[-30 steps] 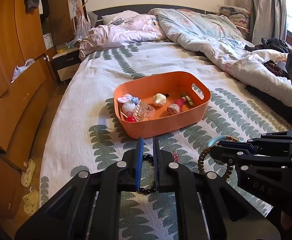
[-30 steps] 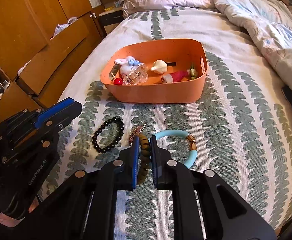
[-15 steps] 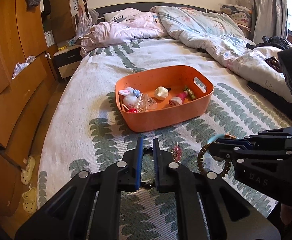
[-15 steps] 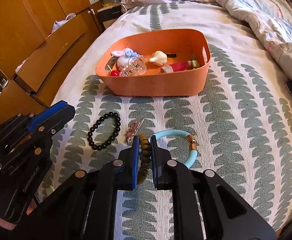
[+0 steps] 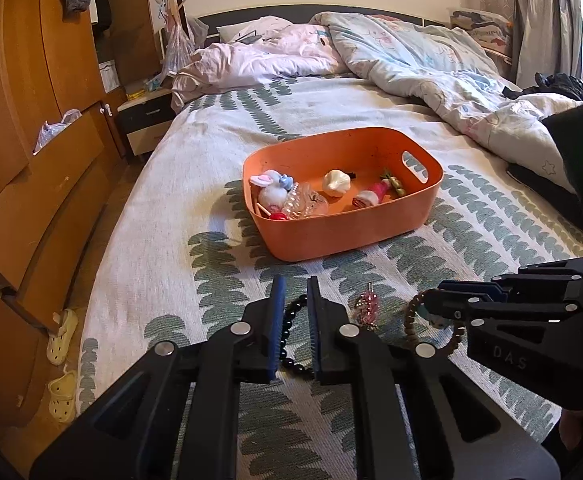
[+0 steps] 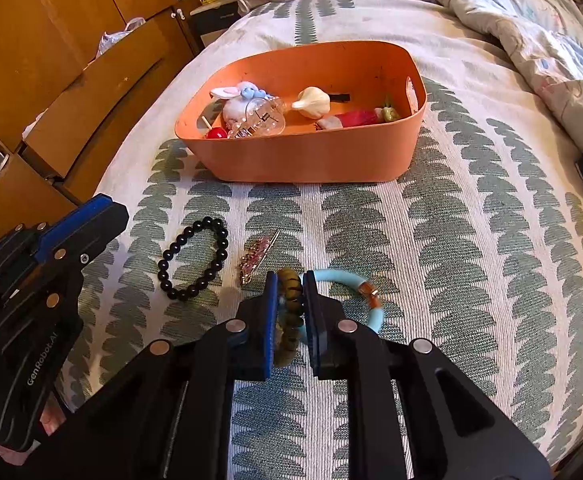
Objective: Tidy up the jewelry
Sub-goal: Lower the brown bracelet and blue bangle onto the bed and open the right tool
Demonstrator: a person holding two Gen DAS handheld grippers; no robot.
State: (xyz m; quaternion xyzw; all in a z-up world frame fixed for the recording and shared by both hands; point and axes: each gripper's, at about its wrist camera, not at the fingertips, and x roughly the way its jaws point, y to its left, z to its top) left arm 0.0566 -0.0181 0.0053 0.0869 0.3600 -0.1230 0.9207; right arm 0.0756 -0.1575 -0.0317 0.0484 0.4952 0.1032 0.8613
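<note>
The right gripper (image 6: pixel 289 312) straddled the olive-brown beaded bracelet (image 6: pixel 290 300) on the bedspread, its jaws opening; the round beads might have slipped free and snagged the touching pale-blue bangle (image 6: pixel 345 280). The left gripper (image 5: pixel 293 320) was pressed together above the black bead bracelet (image 6: pixel 195 258), near the orange plastic tub (image 6: pixel 303 160).

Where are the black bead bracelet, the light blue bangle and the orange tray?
black bead bracelet (image 6: pixel 195 258): right wrist view, beads on its left side.
light blue bangle (image 6: pixel 343 280): right wrist view, top of its arc.
orange tray (image 6: pixel 307 160): right wrist view, near outer wall.
</note>
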